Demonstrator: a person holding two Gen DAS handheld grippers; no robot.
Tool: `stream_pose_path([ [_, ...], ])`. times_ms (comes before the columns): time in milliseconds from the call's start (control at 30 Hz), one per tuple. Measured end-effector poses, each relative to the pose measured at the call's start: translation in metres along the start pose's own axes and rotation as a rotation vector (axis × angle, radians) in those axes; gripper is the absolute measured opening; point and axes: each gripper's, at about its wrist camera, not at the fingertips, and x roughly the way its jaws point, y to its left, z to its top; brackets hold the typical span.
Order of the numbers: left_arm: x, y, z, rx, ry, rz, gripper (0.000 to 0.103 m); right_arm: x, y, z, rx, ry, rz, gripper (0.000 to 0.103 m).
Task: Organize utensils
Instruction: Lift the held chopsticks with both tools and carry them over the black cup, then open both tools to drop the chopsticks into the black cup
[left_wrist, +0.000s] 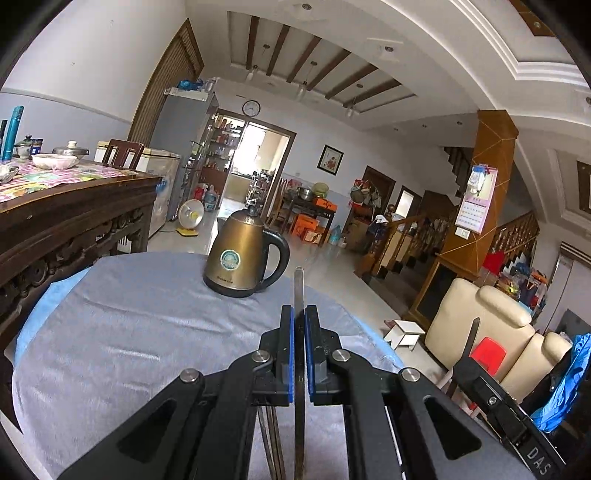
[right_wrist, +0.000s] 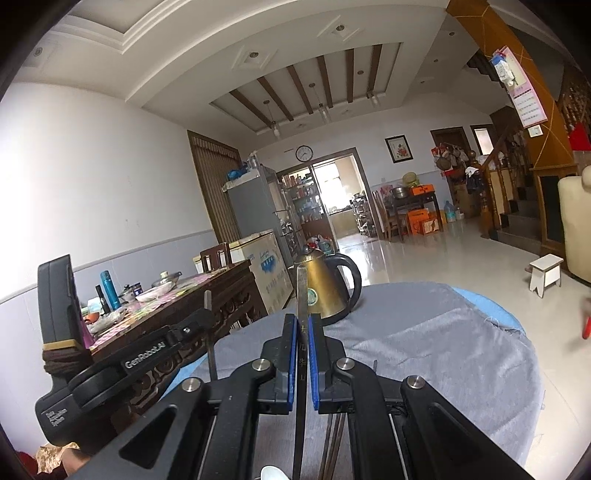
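**Both claws clenched on flat utensils above the cloth-covered counter**

Counter (left_wrist: 129, 332): round, draped in grey cloth, fills the lower left of the left wrist view and the lower right of the right wrist view. Kettle (left_wrist: 245, 254): brass-coloured, black handle, upright at the far edge of the cloth, centre frame.

Left claw (left_wrist: 299, 349): blue pads pressed onto a thin flat metal utensil (left_wrist: 298, 291), held edge-on; its tip rises just right of the kettle. Type of utensil cannot be told.

Right claw (right_wrist: 303, 354): pads likewise clamped on a dark flat utensil (right_wrist: 302, 295) bearing printed characters; its tip overlaps the kettle in frame.

Chopsticks (left_wrist: 271, 439): brown, showing beneath the left claw at bottom centre.
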Motion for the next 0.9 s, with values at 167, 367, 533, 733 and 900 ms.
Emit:
stream_pose_path([
  [167, 0.002, 0.003, -0.004, -0.007, 0.018, 0.007, 0.005, 0.001, 0.001, -0.005, -0.001, 0.015, 0.0, 0.007],
  [367, 0.004, 0.008, -0.008, -0.03, 0.037, 0.002, 0.005, 0.002, 0.002, -0.008, 0.001, 0.028, -0.002, 0.007],
  [533, 0.006, 0.017, -0.012, -0.085, 0.06, -0.015, 0.005, 0.002, 0.0, -0.013, 0.009, 0.045, 0.002, 0.007],
  [733, 0.009, 0.023, -0.015, -0.121, 0.074, -0.018, 0.005, 0.001, 0.001, -0.015, 0.013, 0.054, 0.006, 0.007],
  [900, 0.008, 0.022, -0.015, -0.122, 0.073, -0.023, 0.005, -0.001, 0.002, -0.018, 0.012, 0.058, 0.013, 0.007],
])
